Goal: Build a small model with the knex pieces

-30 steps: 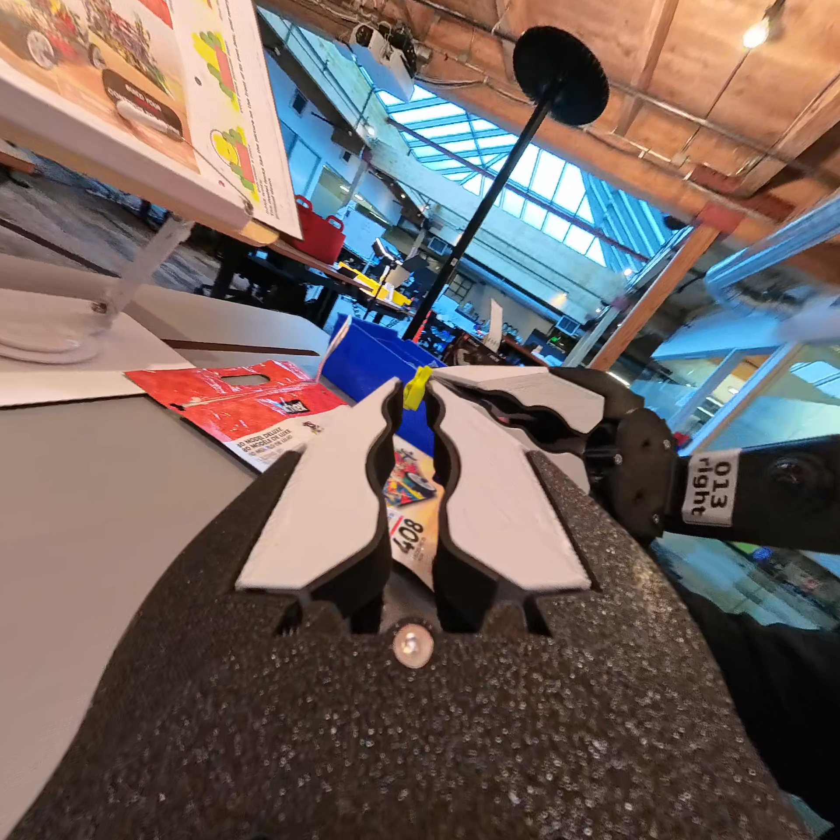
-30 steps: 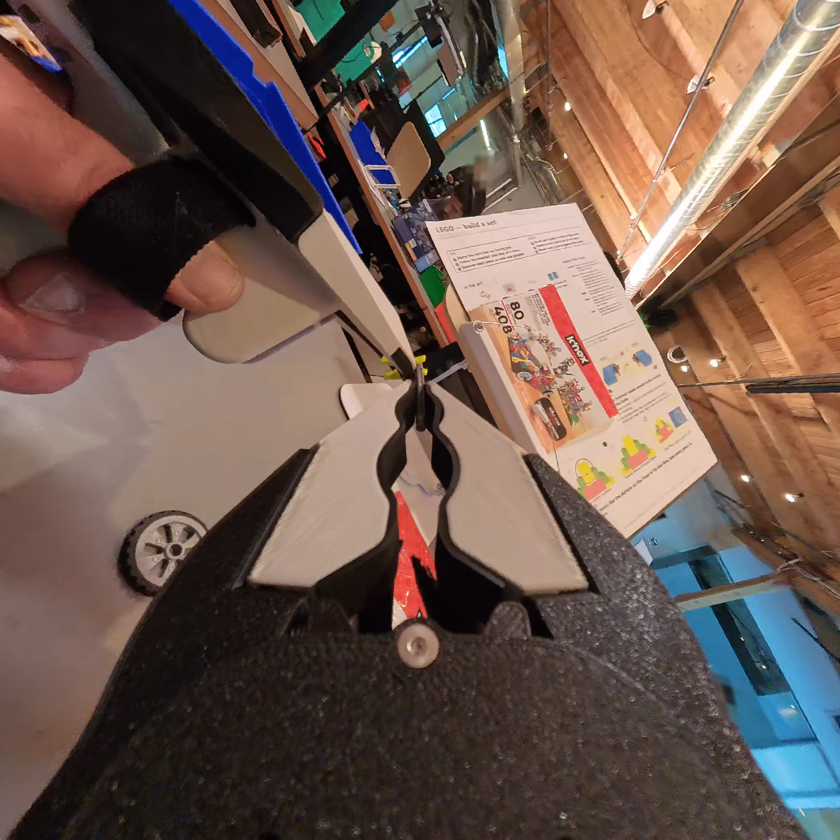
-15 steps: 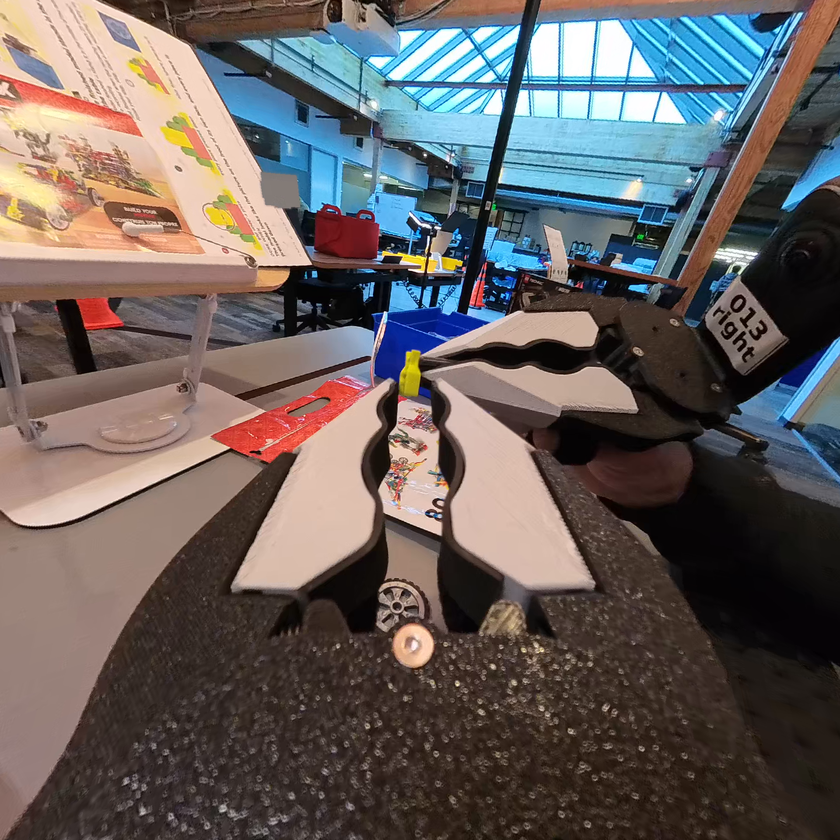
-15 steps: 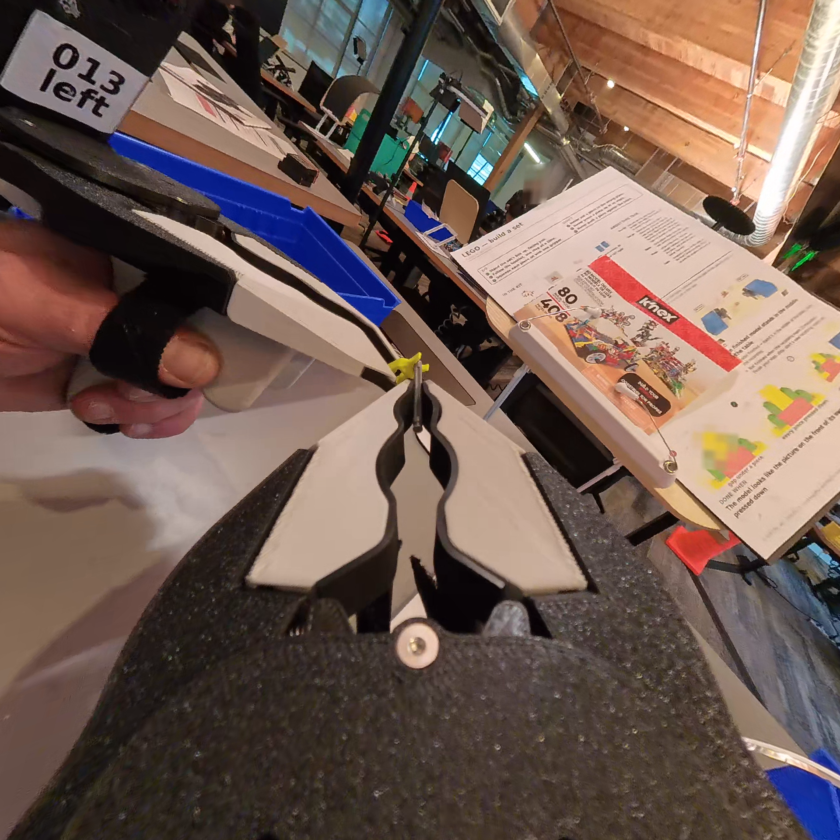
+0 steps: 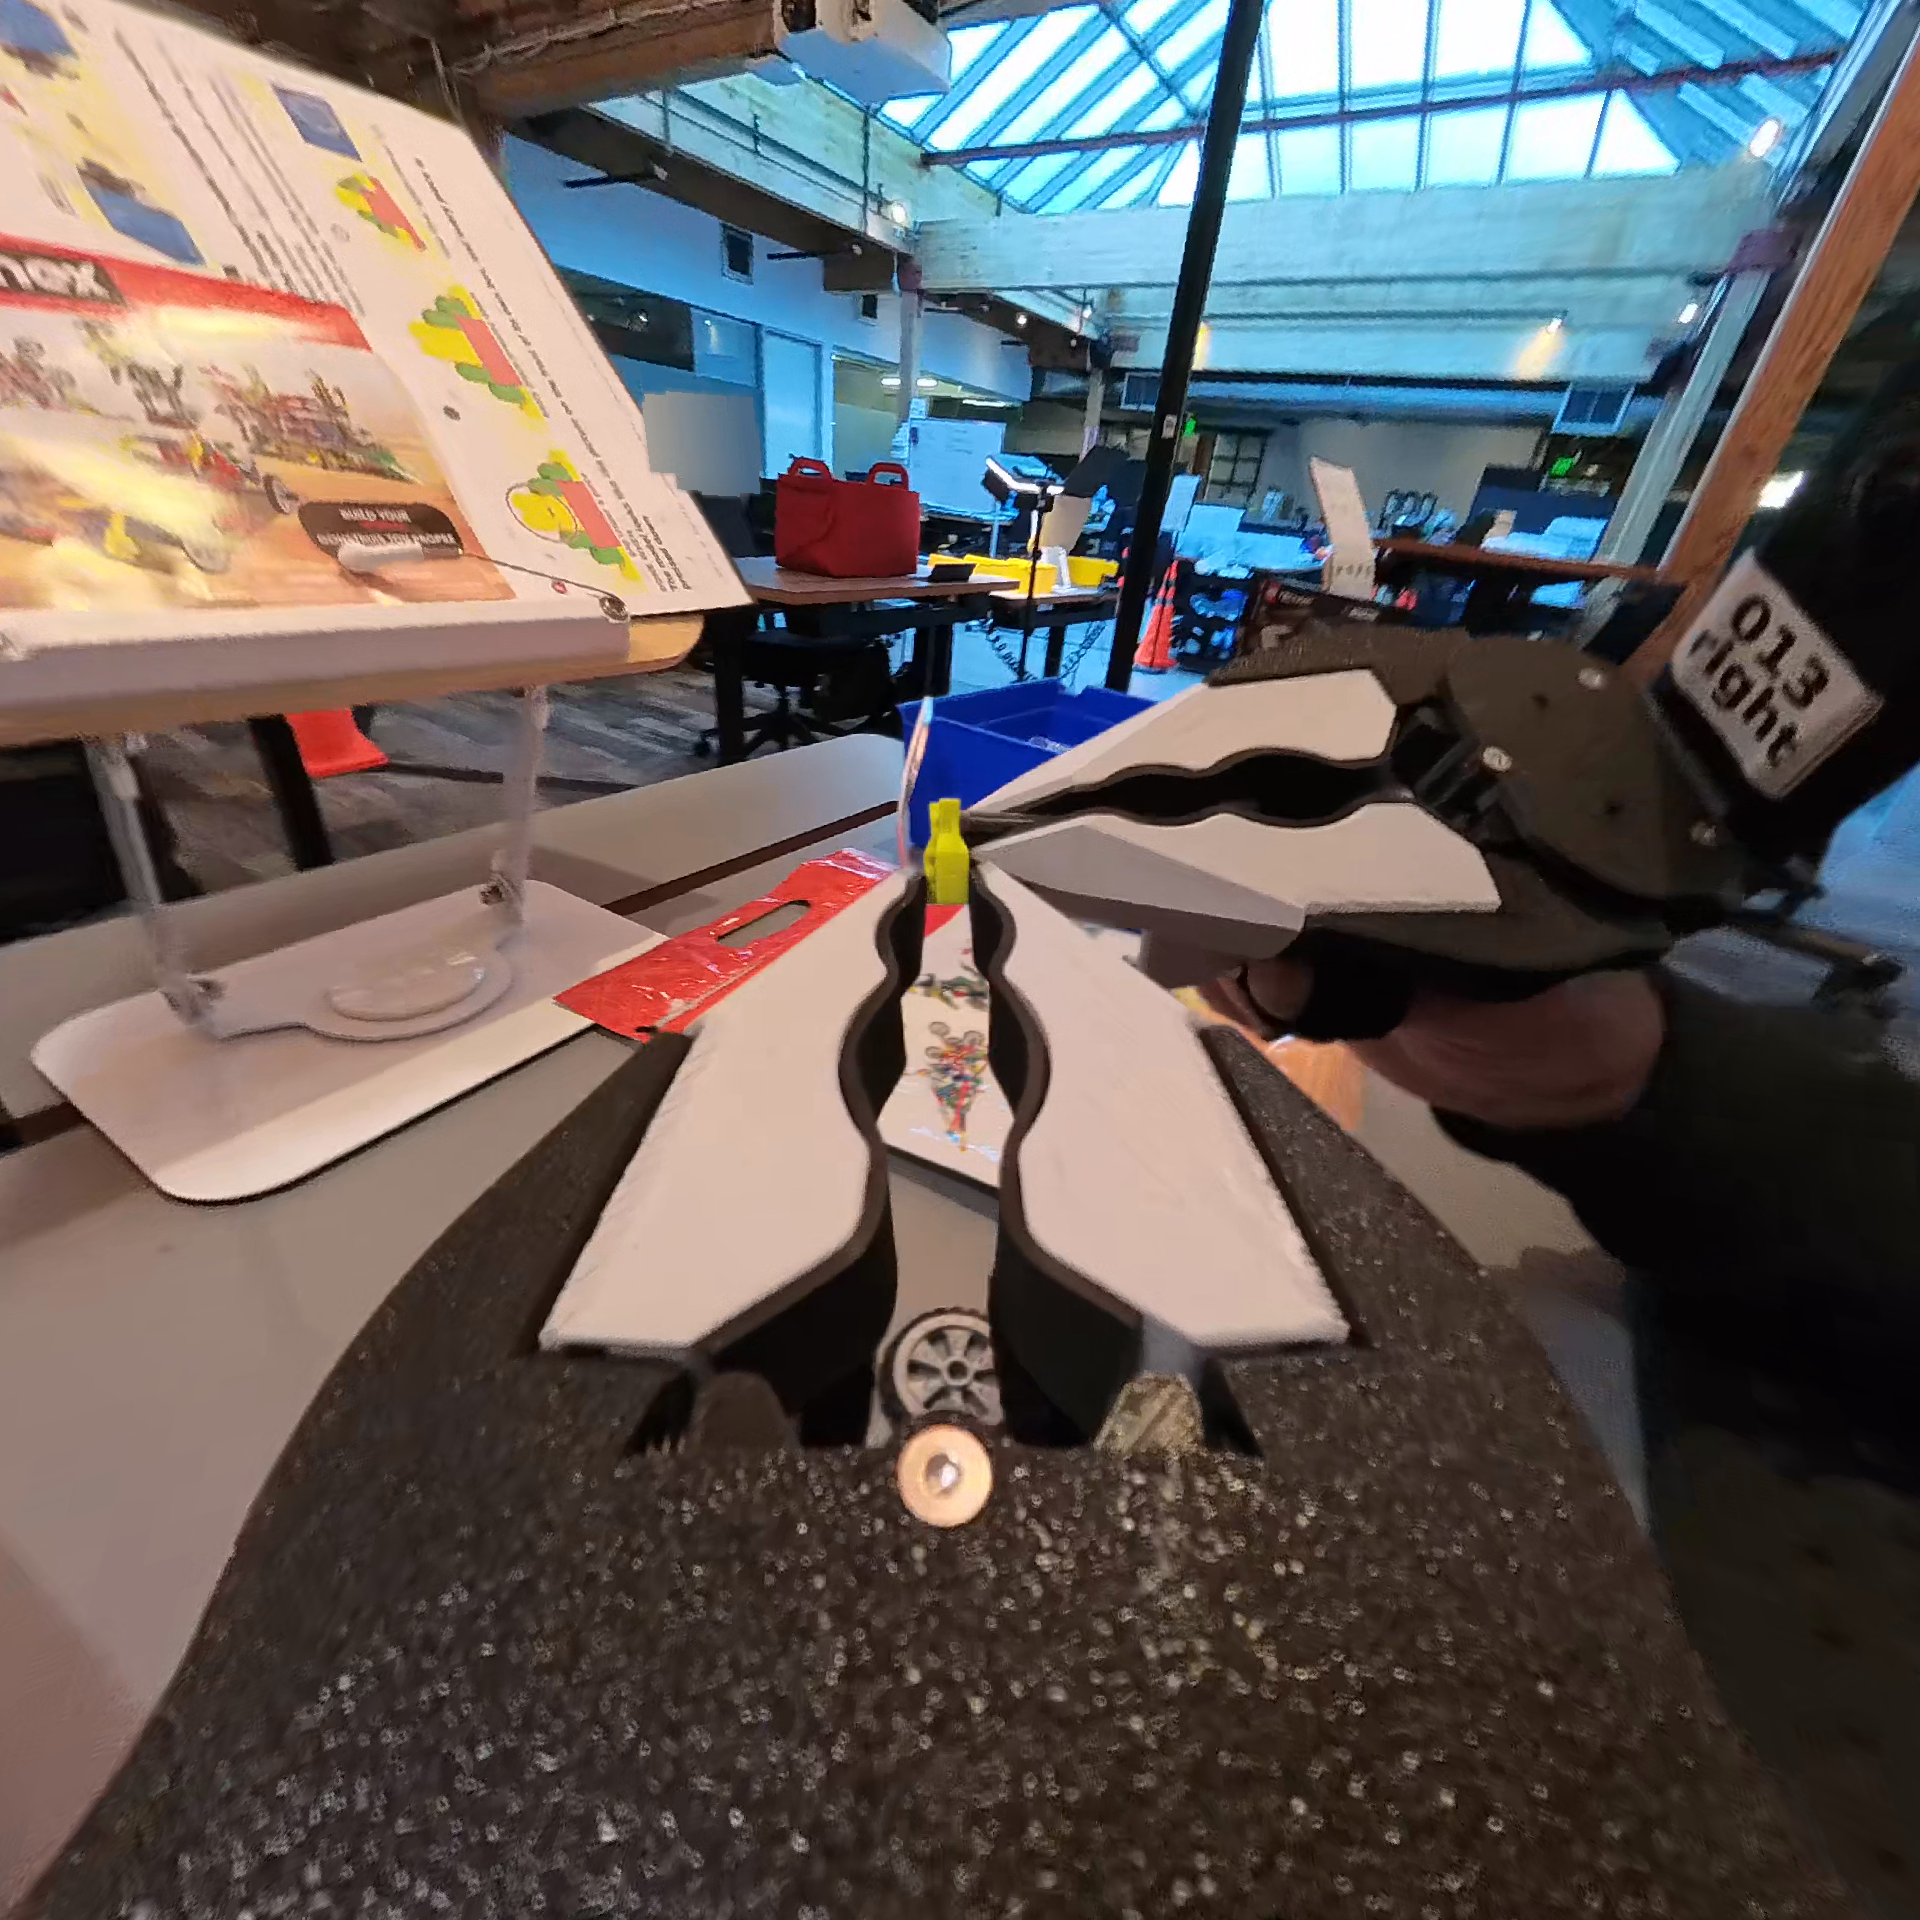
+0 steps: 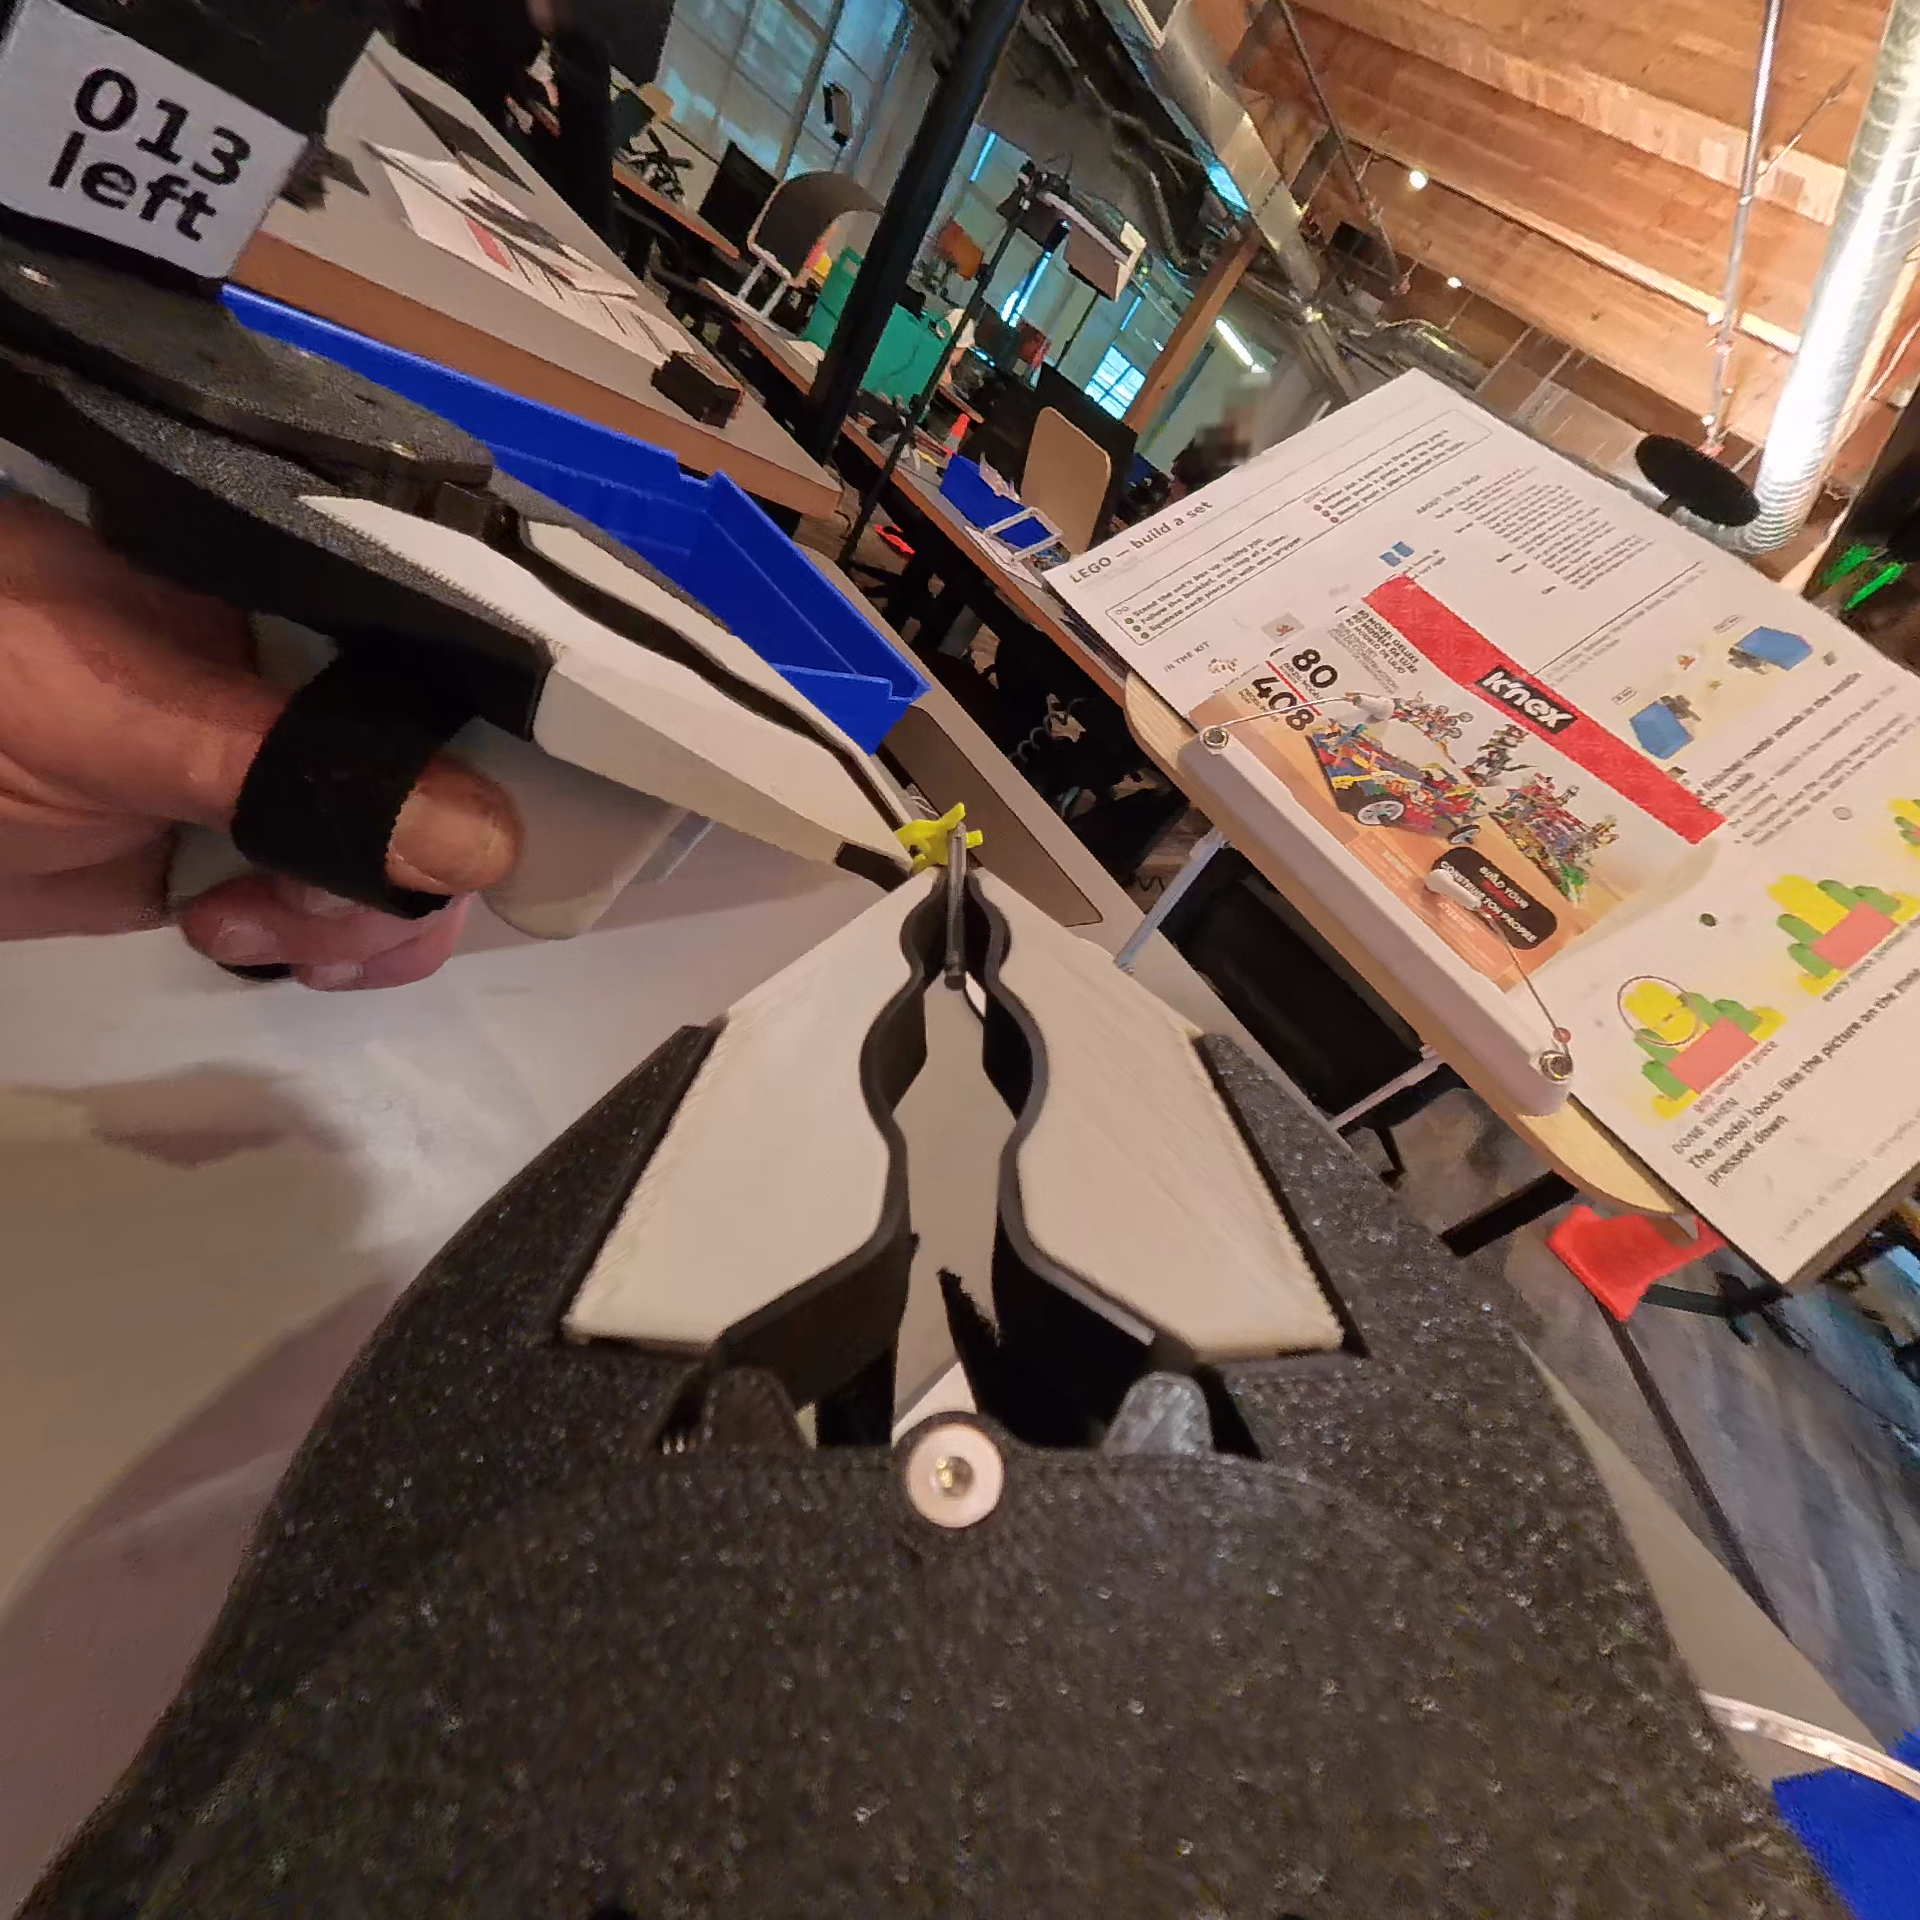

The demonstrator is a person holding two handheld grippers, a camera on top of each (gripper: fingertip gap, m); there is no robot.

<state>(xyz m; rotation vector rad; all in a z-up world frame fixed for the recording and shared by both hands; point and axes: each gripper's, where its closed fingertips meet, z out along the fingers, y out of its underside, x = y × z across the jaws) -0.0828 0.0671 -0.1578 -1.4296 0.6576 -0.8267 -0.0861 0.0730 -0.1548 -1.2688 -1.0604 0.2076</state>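
Above a grey table, the left gripper is closed on a yellow piece at its fingertips. From the right, the right gripper pinches a thin dark rod, whose end touches that piece. Below the left fingers lie a wheel and a booklet.
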